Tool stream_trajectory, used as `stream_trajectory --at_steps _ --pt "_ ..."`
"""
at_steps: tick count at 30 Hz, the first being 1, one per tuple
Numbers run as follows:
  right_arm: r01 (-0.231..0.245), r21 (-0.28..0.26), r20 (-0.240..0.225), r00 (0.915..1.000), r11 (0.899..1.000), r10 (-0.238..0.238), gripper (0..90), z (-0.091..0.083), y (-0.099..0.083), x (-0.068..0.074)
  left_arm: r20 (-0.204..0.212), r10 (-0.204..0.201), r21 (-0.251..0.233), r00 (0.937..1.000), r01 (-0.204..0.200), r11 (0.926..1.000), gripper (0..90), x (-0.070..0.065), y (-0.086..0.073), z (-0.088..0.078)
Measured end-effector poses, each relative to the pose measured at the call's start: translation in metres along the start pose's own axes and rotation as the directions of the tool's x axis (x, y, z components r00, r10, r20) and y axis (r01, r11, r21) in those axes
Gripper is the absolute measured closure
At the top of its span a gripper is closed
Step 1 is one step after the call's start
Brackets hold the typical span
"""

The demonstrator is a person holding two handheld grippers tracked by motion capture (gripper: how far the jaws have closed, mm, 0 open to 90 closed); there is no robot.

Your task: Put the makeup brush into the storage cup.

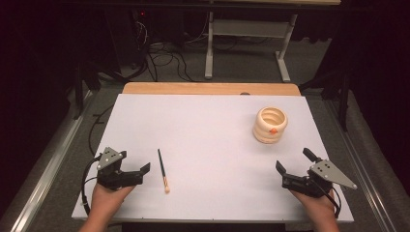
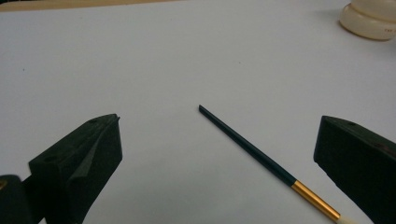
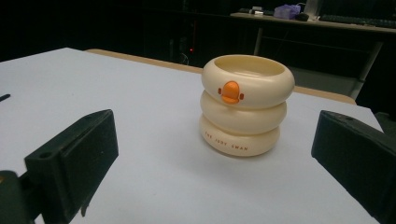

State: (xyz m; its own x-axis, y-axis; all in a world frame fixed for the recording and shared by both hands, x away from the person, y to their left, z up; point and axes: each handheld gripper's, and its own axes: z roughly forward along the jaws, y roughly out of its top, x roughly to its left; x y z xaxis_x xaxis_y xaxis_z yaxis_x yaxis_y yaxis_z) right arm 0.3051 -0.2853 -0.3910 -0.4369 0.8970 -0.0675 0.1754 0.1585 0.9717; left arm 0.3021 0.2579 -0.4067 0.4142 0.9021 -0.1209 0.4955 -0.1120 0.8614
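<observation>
Dark paintbrush lies flat; cream ringed pot stands upright.

Brush: dark teal handle, gold ferrule, cream tip. Ringed holder at two o'clock: cream, orange beak mark, orange lettering. Table: white; grippers were black.

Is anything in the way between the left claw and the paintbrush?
No. The left claw is open and points at the paintbrush, with bare white table between them. The cream cup stands far off on the other side, in front of the open right claw.
</observation>
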Motion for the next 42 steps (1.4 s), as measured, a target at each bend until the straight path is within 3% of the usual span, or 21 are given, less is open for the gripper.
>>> stream_trajectory --at_steps 4,14,24,25,27,28,30,31,32,33,34,35,36,37,39,40,42 --pt "-0.002 0.002 -0.009 1.0 1.0 0.002 1.9 0.0 0.0 0.001 -0.012 -0.009 0.051 0.9999 0.01 0.9987 2.5 0.001 -0.001 0.003" --pt "0.002 0.013 -0.01 0.9999 1.0 -0.002 1.9 0.002 -0.001 0.002 -0.03 -0.008 0.115 0.9995 0.012 0.9932 2.5 0.002 -0.003 0.009" --pt "0.013 0.02 -0.004 0.9999 1.0 -0.013 1.9 0.002 -0.002 0.002 -0.004 -0.065 0.165 0.9979 0.065 0.9841 2.5 0.003 -0.005 0.012" --pt "0.012 0.021 -0.004 0.9999 1.0 -0.011 1.9 0.002 -0.002 0.002 0.007 -0.091 0.199 0.9959 0.087 0.9761 2.5 0.004 -0.003 0.013" --pt "0.004 0.018 -0.008 1.0 1.0 -0.004 1.9 0.002 -0.002 0.002 0.005 -0.097 0.209 0.9953 0.094 0.9735 2.5 0.005 -0.002 0.013" --pt "0.005 0.018 -0.011 0.9999 1.0 -0.004 1.9 0.002 -0.002 0.002 -0.012 -0.093 0.237 0.9956 0.093 0.9669 2.5 0.006 0.002 0.015" --pt "0.006 0.019 -0.013 0.9999 1.0 -0.005 1.9 0.002 -0.002 0.002 -0.019 -0.086 0.25 0.9961 0.088 0.9643 2.0 0.006 0.003 0.015" --pt "0.004 0.018 -0.015 0.9999 1.0 -0.004 1.9 0.003 -0.002 0.002 -0.039 -0.069 0.28 0.9969 0.077 0.9568 2.1 0.006 0.005 0.018" --pt "0.002 0.017 -0.015 0.9999 1.0 -0.001 1.9 0.002 -0.002 0.002 -0.039 -0.069 0.28 0.9969 0.077 0.9568 2.1 0.006 0.005 0.018" --pt "0.0 0.018 -0.012 0.9999 1.0 0.0 1.9 0.002 -0.002 0.002 -0.043 -0.06 0.314 0.9973 0.07 0.9469 2.1 0.006 0.006 0.02" --pt "0.0 0.018 -0.012 0.9999 1.0 0.0 1.9 0.002 -0.002 0.002 -0.043 -0.06 0.314 0.9973 0.07 0.9469 2.1 0.006 0.006 0.02" --pt "0.004 0.012 -0.015 0.9999 1.0 -0.004 1.9 0.002 -0.002 0.001 -0.049 -0.054 0.345 0.9974 0.067 0.9361 2.1 0.006 0.007 0.023" --pt "0.004 0.011 -0.014 0.9999 1.0 -0.004 1.9 0.002 -0.002 0.001 -0.049 -0.054 0.345 0.9974 0.067 0.9361 2.2 0.006 0.007 0.023" --pt "0.0 0.01 -0.015 0.9999 1.0 0.001 1.9 0.002 -0.002 0.002 -0.051 -0.052 0.37 0.9974 0.067 0.9265 2.4 0.006 0.009 0.024" --pt "-0.004 0.008 -0.016 0.9999 1.0 0.004 1.9 0.002 -0.002 0.002 -0.052 -0.049 0.378 0.9974 0.065 0.9236 2.8 0.006 0.009 0.024" --pt "-0.001 0.008 -0.014 0.9999 1.0 0.001 1.9 0.001 -0.001 0.002 -0.051 -0.034 0.399 0.9981 0.052 0.9157 3.3 0.005 0.011 0.024" --pt "-0.002 0.008 -0.014 0.9999 1.0 0.002 1.9 0.001 -0.001 0.002 -0.051 -0.031 0.408 0.9982 0.049 0.9117 3.8 0.004 0.012 0.025"
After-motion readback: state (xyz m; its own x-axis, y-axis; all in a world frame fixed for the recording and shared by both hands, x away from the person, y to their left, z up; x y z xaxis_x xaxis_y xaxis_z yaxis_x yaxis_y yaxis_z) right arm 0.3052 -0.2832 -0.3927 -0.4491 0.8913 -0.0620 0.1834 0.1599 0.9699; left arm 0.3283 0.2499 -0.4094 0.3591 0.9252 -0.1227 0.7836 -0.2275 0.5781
